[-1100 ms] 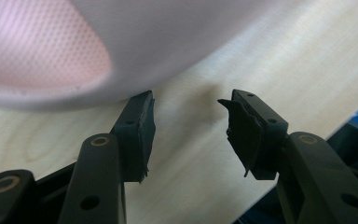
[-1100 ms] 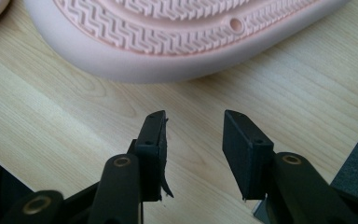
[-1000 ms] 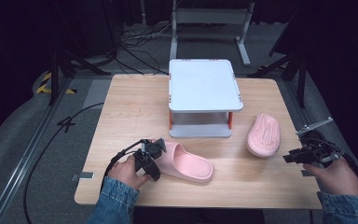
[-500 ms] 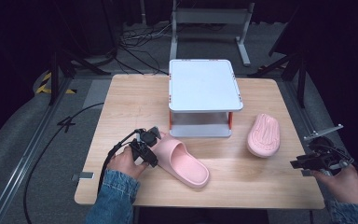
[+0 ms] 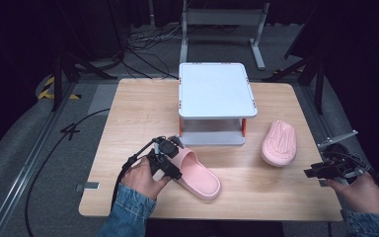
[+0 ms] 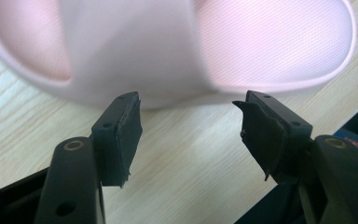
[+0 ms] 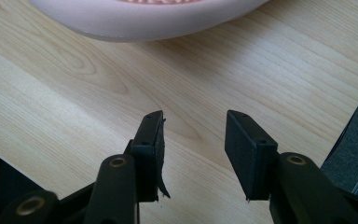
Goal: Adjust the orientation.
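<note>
Slippers, pink, two, on a wooden table point(image 5: 128, 103).

Table: light wood grain, rectangular, standing on a grey floor with black cables trailing at the left and rear.

Stand point(image 5: 215, 90): white flat top on orange-red posts with a lower shelf, placed at the table's rear centre. Largest item on the surface.

Left slipper point(image 5: 196, 172): upright, strap side up, lying diagonally at front centre, just in front of the stand's left corner, toe pointing toward the front right. In the left gripper view point(image 6: 177, 46) its strap and open footbed fill the upper frame, close ahead of the jaws.

Right slipper point(image 5: 279, 142): sole up, ribbed tread showing, lying to the right of the stand and well apart from the other. In the right gripper view point(image 7: 144, 14) only its rounded edge crosses the top of the frame.

Left gripper point(image 5: 165, 157): held in the person's left hand point(image 5: 143, 177), at the heel end of the left slipper. Jaws parted wide, nothing between them but bare table; whether the tips touch the slipper cannot be told.

Right gripper point(image 5: 325, 170): held in the right hand point(image 5: 362, 190) at the table's right front edge, near the right slipper but apart from it. Jaws moderately parted, empty, over bare wood.

Sleeves: blue denim, both forearms.
</note>
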`<move>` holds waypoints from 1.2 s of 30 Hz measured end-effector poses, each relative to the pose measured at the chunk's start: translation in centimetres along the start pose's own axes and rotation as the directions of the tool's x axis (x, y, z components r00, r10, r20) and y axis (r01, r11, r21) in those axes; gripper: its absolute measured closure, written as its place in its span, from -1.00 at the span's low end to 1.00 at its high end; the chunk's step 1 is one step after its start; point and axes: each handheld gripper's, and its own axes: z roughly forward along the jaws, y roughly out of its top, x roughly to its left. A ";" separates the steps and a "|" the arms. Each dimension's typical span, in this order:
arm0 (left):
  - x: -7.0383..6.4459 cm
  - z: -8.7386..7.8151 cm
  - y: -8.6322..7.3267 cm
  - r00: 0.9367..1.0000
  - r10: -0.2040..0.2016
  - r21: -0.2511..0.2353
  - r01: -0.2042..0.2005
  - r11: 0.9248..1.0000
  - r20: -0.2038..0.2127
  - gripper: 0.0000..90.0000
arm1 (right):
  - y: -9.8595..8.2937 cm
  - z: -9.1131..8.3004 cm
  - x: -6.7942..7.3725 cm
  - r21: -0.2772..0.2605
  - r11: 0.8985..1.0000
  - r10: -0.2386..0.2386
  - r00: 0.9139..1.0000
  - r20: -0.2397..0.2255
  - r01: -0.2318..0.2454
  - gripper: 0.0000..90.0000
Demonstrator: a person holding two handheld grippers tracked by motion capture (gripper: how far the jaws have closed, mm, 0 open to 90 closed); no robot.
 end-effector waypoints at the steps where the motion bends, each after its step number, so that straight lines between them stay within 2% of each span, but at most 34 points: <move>1: 0.0 0.0 0.0 1.000 0.000 0.000 0.000 1.000 0.000 -0.16 | 0.0 0.0 0.0 0.000 1.000 0.000 1.000 0.000 0.000 0.27; 3: -0.4 0.8 0.7 0.999 -0.009 0.020 0.010 1.000 -0.040 -0.18 | 0.1 0.1 0.3 0.005 1.000 -0.018 1.000 -0.001 0.018 0.26; 4: -0.4 0.8 0.7 0.999 -0.009 0.020 0.010 1.000 -0.040 -0.20 | 0.1 0.1 0.3 0.005 1.000 -0.018 1.000 -0.001 0.018 0.26; 5: -0.6 1.2 1.0 0.997 -0.027 0.031 0.030 0.999 -0.067 -0.22 | 0.2 0.2 0.5 0.007 1.000 -0.022 1.000 0.001 0.022 0.25; 8: -0.4 1.3 1.2 0.996 -0.042 0.031 0.044 0.999 -0.075 -0.21 | 0.2 0.2 0.5 0.007 1.000 -0.028 1.000 0.001 0.028 0.24; 9: -0.3 1.2 1.2 0.995 -0.059 0.031 0.062 0.998 -0.081 -0.19 | 0.2 0.3 0.5 0.008 1.000 -0.030 1.000 0.001 0.030 0.23; 11: 0.1 1.5 1.1 0.989 -0.082 0.038 0.088 0.995 -0.127 -0.18 | 0.2 0.4 0.5 0.019 0.999 -0.028 1.000 0.002 0.027 0.23; 13: 0.6 1.7 1.1 0.989 -0.116 0.036 0.119 0.992 -0.091 -0.24 | 0.2 0.6 0.6 0.026 0.999 -0.036 0.999 0.008 0.035 0.22; 14: 0.8 1.7 1.1 0.989 -0.120 0.038 0.123 0.992 -0.084 -0.26 | 0.2 0.7 0.6 0.028 0.999 -0.039 0.999 0.010 0.039 0.22; 17: 0.9 1.5 0.9 0.992 -0.104 0.035 0.107 0.994 -0.067 -0.16 | 0.3 0.7 0.7 0.025 0.999 -0.043 0.999 0.008 0.043 0.22; 23: 1.7 1.0 0.0 0.993 -0.089 0.035 0.092 0.995 -0.073 0.05 | 0.2 0.6 0.6 0.025 0.999 -0.042 0.999 0.006 0.042 0.22; 25: 2.4 0.7 -0.5 0.991 -0.092 0.034 0.095 0.995 -0.098 0.07 | 0.2 0.6 0.6 0.024 0.999 -0.040 0.999 0.006 0.040 0.22; 30: 4.1 0.1 -1.4 0.986 -0.143 0.005 0.143 0.990 -0.085 0.00 | 0.2 0.6 0.5 0.023 0.999 -0.042 0.999 0.006 0.042 0.21; 33: 4.0 0.1 -1.2 0.987 -0.135 -0.044 0.131 0.990 -0.084 0.02 | 0.3 0.8 0.6 0.032 0.999 -0.041 0.999 0.007 0.041 0.21; 34: 3.9 0.2 -1.1 0.989 -0.118 -0.057 0.114 0.992 -0.088 0.10 | 0.4 0.9 0.7 0.034 0.998 -0.048 0.999 0.005 0.048 0.21; 36: 3.7 0.5 -0.9 0.990 -0.100 -0.050 0.096 0.994 -0.095 0.23 | 0.4 0.9 0.7 0.034 0.998 -0.051 0.999 0.007 0.051 0.21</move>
